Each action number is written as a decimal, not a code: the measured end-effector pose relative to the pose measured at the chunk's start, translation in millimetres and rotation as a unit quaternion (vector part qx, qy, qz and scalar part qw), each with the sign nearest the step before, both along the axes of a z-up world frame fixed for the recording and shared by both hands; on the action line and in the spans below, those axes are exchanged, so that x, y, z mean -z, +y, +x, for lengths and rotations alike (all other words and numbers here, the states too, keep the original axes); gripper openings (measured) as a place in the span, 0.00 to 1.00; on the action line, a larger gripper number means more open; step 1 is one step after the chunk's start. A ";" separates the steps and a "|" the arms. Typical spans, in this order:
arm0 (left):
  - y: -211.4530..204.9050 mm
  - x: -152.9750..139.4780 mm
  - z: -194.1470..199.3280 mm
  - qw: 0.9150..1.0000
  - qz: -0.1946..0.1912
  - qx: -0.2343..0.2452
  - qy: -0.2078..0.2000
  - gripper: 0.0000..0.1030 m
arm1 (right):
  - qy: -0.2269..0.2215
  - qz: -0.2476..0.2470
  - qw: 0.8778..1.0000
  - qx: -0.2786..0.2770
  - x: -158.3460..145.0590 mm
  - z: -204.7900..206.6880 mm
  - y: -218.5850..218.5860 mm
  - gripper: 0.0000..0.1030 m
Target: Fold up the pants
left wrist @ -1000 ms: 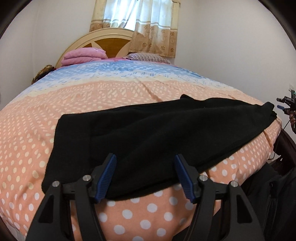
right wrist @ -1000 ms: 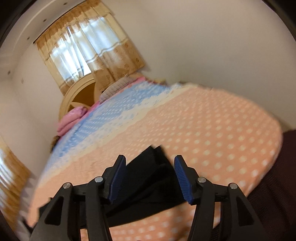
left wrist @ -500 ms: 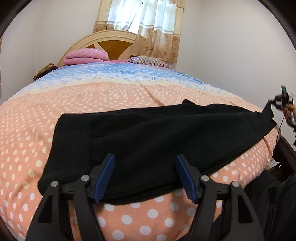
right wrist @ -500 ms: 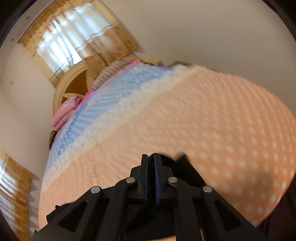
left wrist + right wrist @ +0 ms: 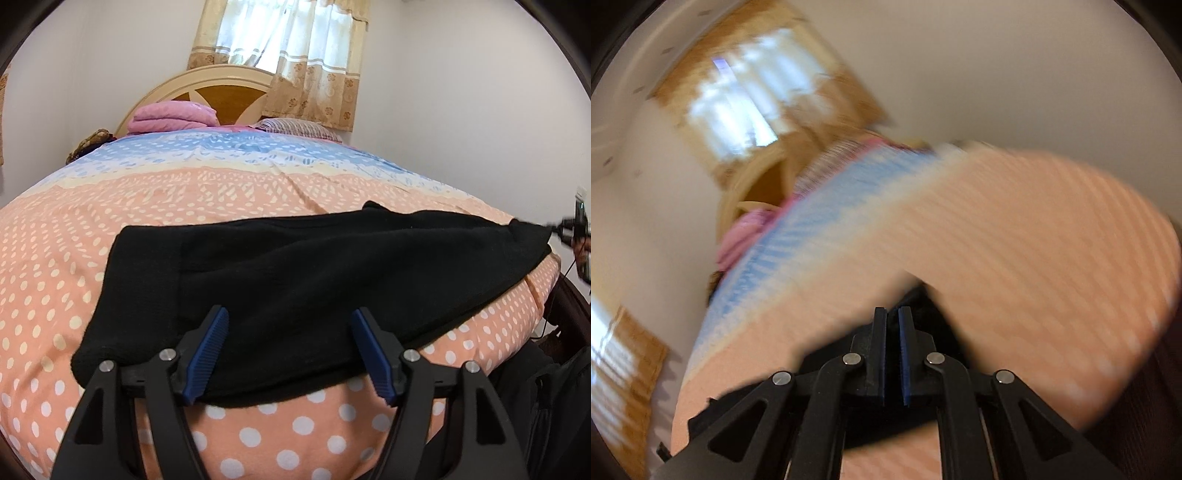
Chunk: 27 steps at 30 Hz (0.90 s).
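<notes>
Left wrist view: black pants lie flat across the near half of the bed, lengthwise along its near edge. One end sits toward the near left, the other reaches the near right corner. Near hem overhangs the edge slightly.

Change over the last second: right gripper had jaws apart around the right end of the pants; they are now pressed together. Right wrist view is heavily blurred, so that hand is in motion. Black cloth shows just ahead of and beneath the closed jaws; in the left view the right tip of the pants is drawn up to a point at that gripper. Judgement: the right end is pinched and beginning to lift, likely the start of a fold carrying it leftward over the rest.

Left gripper hangs over the near hem, jaws wide and just opened a little further, holding nothing. Cloth lies below and between them; pads are not pressing on it. It has stayed put.

Room: far half of the bed is bare cover. Pink folded bedding and a striped pillow sit at the headboard, well apart from the pants. Space is tight only at the near right corner, where cloth sits close to the drop.
</notes>
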<state>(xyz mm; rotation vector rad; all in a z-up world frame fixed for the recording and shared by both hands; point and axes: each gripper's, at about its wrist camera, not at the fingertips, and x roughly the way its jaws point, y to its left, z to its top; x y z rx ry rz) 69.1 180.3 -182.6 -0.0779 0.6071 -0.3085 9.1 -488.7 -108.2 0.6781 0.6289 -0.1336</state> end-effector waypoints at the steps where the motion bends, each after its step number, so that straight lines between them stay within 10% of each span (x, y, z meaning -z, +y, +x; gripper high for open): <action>1: -1.3 -0.2 0.8 1.000 0.004 0.001 0.002 0.73 | 0.004 0.005 1.000 0.005 7.0 -5.0 -5.5 0.06; 13: -7.8 -4.3 -0.7 1.000 0.018 -0.009 0.003 0.74 | 0.011 -0.053 0.998 0.040 4.2 -16.9 -21.0 0.08; 14: -5.8 -7.2 -1.2 1.000 0.014 -0.008 0.004 0.74 | 0.001 -0.066 0.997 0.036 -2.7 -17.5 -19.0 0.12; 16: 1.0 -14.9 -2.9 1.000 0.006 -0.013 -0.007 0.75 | -0.015 -0.075 0.997 0.020 -14.5 -12.5 -15.9 0.62; 17: 6.3 -19.7 -2.5 1.000 0.004 -0.023 -0.014 0.75 | -0.024 -0.076 0.997 0.012 -20.6 -6.3 -14.2 0.69; 20: 18.7 -24.5 3.9 0.999 -0.011 -0.048 -0.014 0.80 | -0.020 -0.088 0.996 -0.003 -33.5 21.1 -5.0 0.70; 27: 23.0 -13.1 7.4 0.997 -0.007 -0.072 -0.004 0.83 | 0.067 -0.124 0.990 -0.001 -15.2 25.0 19.8 0.35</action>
